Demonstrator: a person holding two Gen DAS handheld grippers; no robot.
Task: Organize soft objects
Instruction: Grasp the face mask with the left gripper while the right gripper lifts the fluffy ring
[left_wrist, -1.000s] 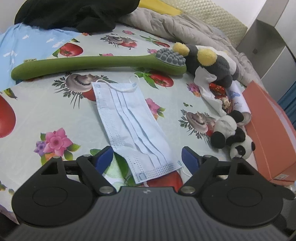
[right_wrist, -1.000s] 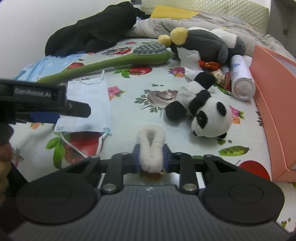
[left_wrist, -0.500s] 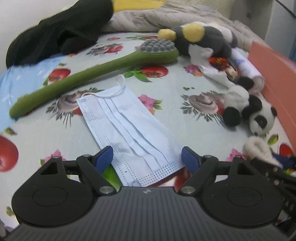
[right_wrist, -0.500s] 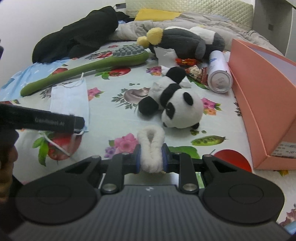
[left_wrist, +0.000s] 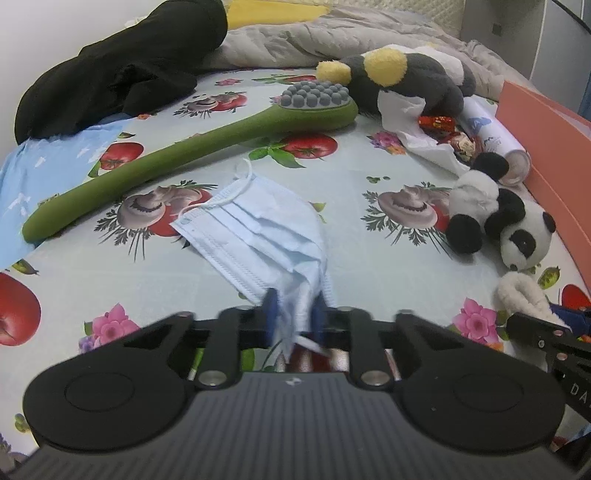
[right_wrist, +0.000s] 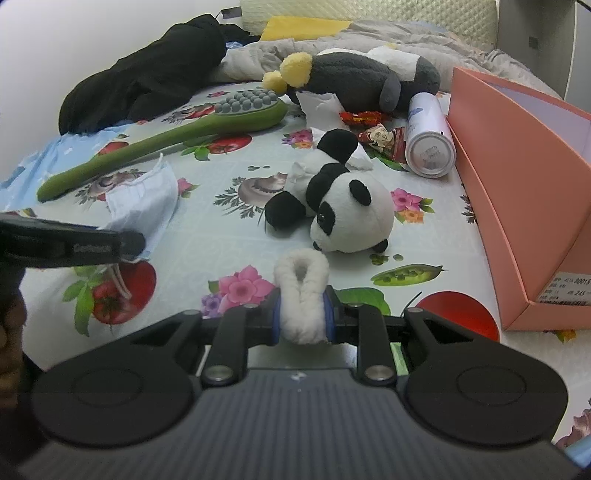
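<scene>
the left gripper (left_wrist: 293, 314) is clamped on the near edge of the face mask (left_wrist: 258, 229) lying on the bed (left_wrist: 369, 229); it looks light and limp, likely to drape. the right gripper (right_wrist: 303, 319) pinches a fluffy white pad (right_wrist: 303, 291), soft and squashy.

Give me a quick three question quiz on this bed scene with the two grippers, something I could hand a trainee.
1. True or false: the left gripper is shut on the face mask.
2. What does the right gripper hold? A) panda plush B) white fluffy piece C) spray can
3. Fill in: the panda plush lies between the face mask and the ____ box.

Key:
1. True; its near end is bunched between the fingers.
2. B, the white fluffy piece.
3. Pink; the pink box stands open at the right.
</scene>
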